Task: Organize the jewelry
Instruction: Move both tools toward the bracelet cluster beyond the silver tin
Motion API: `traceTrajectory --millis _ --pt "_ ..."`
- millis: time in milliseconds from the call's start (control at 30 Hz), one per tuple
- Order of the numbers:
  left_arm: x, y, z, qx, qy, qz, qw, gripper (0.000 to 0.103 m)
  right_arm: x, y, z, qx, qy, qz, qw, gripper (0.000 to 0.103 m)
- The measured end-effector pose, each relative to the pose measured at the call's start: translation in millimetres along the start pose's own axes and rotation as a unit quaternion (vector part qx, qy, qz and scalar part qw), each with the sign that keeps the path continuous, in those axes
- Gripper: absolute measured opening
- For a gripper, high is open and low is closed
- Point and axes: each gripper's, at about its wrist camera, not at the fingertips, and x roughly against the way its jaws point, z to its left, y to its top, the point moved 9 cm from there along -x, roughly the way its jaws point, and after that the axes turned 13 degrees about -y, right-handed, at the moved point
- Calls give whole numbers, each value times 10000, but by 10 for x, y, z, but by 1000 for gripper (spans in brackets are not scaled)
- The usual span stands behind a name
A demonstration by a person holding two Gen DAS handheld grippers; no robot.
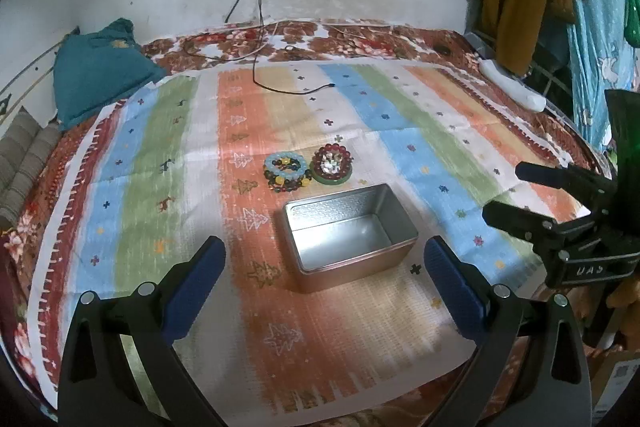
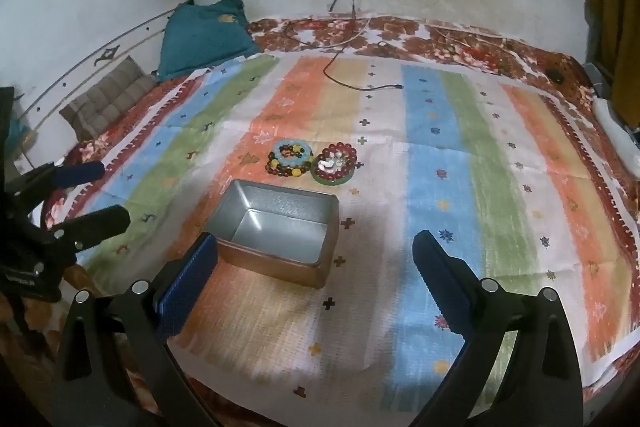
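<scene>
There, at the far left of my left wrist view, a teal cushion (image 1: 98, 67) leaned by the wall on the bed. My left gripper (image 1: 325, 259) hung with its blue-padded fingers spread wide and nothing between them, above the striped cloth (image 1: 160, 167). Beyond them sat the metal tin (image 1: 350, 237), lidless, with bare metal inside. Just behind the tin lay two bracelet piles touching each other: the pale blue and dark bead bracelets (image 1: 286, 171) on the left, the red bead bracelets (image 1: 333, 163) on a green ring to the right. A black cable (image 1: 296, 90) trailed across the cloth farther back. At the right edge I saw my right gripper (image 1: 508, 193), its fingers likewise parted and holding nothing, well apart from the jewelry.
</scene>
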Motion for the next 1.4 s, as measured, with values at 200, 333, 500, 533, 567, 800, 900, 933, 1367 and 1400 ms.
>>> traceTrajectory --millis 200,333,500,533,567,800,900,933,1367,1400 --pt "2 11 17 8 78 -17 10000 97 12 11 -18 -28 -16 -9 10000 99" --pt "4 19 9 -28 82 -44 10000 97 2 11 -48 -89 -69 15 9999 99" --pt "8 10 34 23 133 -41 9999 97 -10 -5 -37 -95 -91 37 9999 99" --pt "8 12 48 49 143 -38 9999 97 -8 -7 -42 -99 -86 33 9999 99" --pt "8 14 61 71 147 -33 9999 97 -9 -9 -42 -101 -84 39 9999 99" --pt "2 0 82 77 202 -2 9998 97 -18 -8 -67 -160 -125 26 9998 99" --pt "0 -2 110 95 228 32 9997 97 -26 -5 -77 -165 -152 41 9997 99" --pt "-30 -9 105 103 233 47 9997 97 -34 -9 -74 -154 -157 56 9997 99" --pt "-100 -9 231 300 365 130 9988 97 -135 8 -75 -184 -127 208 9995 99" --pt "-109 -8 243 309 375 141 9987 97 -146 14 -77 -190 -114 220 9995 99"
